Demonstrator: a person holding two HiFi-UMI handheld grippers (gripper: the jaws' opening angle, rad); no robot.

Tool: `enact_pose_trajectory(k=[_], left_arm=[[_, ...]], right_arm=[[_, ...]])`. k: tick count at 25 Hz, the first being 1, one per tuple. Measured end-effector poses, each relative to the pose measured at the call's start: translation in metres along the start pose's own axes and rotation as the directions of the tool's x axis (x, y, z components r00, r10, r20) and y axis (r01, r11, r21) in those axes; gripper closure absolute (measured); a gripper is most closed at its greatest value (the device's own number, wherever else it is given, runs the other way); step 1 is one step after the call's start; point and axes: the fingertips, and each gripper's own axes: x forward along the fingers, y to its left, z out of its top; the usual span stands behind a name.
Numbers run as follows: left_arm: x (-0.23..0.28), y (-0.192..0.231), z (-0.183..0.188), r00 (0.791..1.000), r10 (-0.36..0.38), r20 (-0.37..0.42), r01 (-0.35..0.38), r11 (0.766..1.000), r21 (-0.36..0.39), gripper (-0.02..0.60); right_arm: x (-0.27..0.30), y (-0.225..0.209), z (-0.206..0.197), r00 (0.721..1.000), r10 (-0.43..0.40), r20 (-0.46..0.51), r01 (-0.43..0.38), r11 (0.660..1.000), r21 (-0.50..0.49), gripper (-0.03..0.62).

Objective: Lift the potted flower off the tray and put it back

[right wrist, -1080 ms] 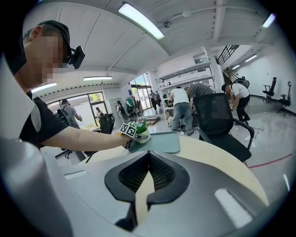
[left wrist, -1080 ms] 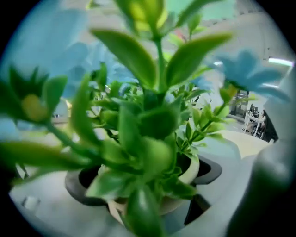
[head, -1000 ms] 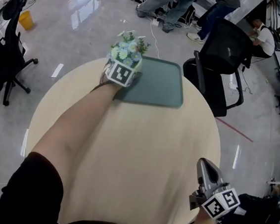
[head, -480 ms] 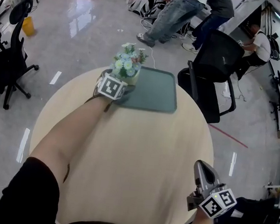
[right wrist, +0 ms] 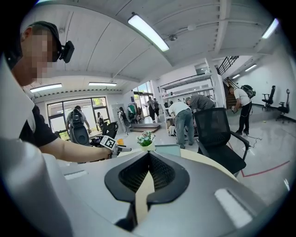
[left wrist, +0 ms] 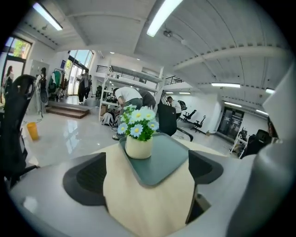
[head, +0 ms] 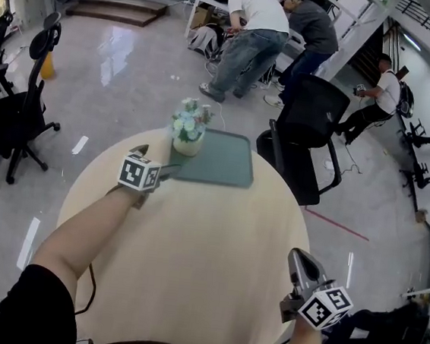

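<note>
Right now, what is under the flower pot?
The flower pot stands on the grey-green tray, at one corner, and the tray lies on the round table. The patch of tray right beneath the pot is covered, so it cannot be seen.

We find the tray (head: 223, 167) at the far edge of the tabletop (head: 192, 241), with the potted flower (head: 189, 130) standing on its left end. The left claw (head: 161, 165) sits just beside the tray's near left corner, apart from the pot. The right claw (head: 297, 258) is well apart at the tabletop's near right edge, and a chair (head: 311, 132) stands on the floor behind the tray, to the right.
</note>
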Motion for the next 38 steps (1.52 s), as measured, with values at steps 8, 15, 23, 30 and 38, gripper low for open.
enact_pose_trajectory(k=[8,15,23,30,38], left_arm=[[-0.121,-0.078,0.039,0.983,-0.098,0.156,0.095,0.995,0.024,0.184],[-0.226,-0.159,0.054,0.955,-0.121,0.27,0.114,0.993,0.043,0.294],[-0.365,-0.3,0.031,0.935,-0.099,0.341,0.093,0.995,0.032,0.416],[-0.45,-0.416,0.014,0.894,-0.075,0.441,0.07,0.997,0.027,0.583],[-0.49,-0.489,-0.02,0.879,-0.148,0.454,0.142,0.989,0.048,0.583]], right_arm=[[-0.056,0.015,0.017,0.999,0.021,0.05,-0.02,1.0,-0.023,0.58],[-0.114,0.013,0.029,0.991,0.069,0.111,-0.065,0.997,-0.041,0.58],[-0.222,0.02,0.04,0.976,0.185,0.116,-0.167,0.975,-0.143,0.58],[-0.306,0.031,0.025,0.949,0.292,0.118,-0.27,0.947,-0.172,0.58],[-0.354,0.049,-0.006,0.94,0.319,0.118,-0.3,0.941,-0.158,0.58]])
